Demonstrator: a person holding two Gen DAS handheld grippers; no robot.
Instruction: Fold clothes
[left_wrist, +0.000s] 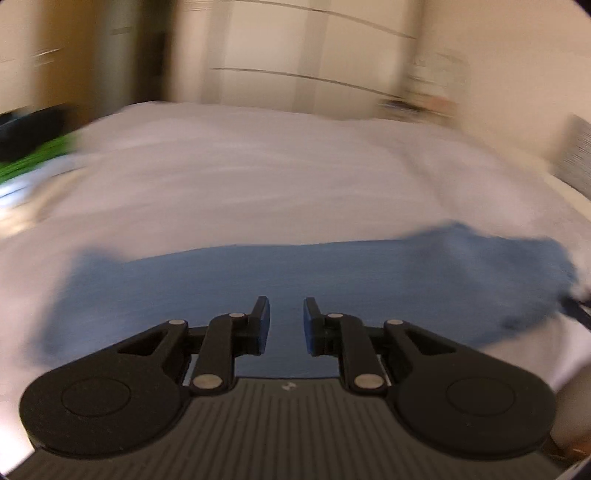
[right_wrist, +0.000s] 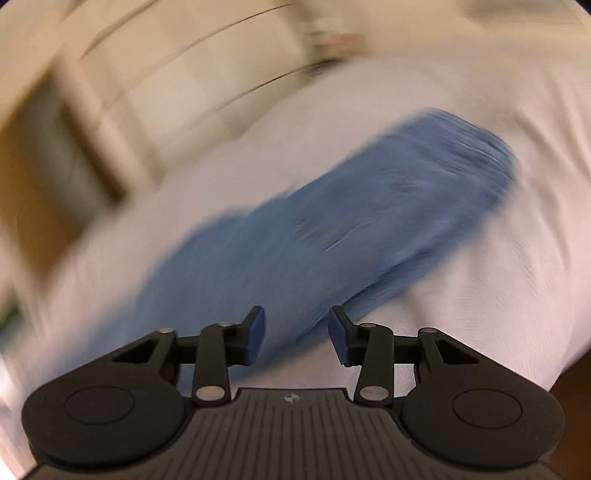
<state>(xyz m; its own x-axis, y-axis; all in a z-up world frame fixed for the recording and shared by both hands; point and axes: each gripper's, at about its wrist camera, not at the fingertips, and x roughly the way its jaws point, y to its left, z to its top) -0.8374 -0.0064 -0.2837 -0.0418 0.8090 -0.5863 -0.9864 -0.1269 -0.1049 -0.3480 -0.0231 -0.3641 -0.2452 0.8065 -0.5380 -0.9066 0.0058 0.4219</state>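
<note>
both claws, left (left_wrist: 286, 321) and right (right_wrist: 296, 332), apart and empty; blue garment (left_wrist: 258, 273) smeared by blur.

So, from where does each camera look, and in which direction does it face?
Left wrist: sits on the left gripper, faces forward along its open fingers over the blue garment on the white bed sheet toward cream wardrobe doors; only the gripper shows.
Right wrist: sits on the right gripper, tilted, faces the blue garment running diagonally across the sheet; only its open fingers show.
Shared: garment, sheet, wardrobe doors; both blurred.
</note>
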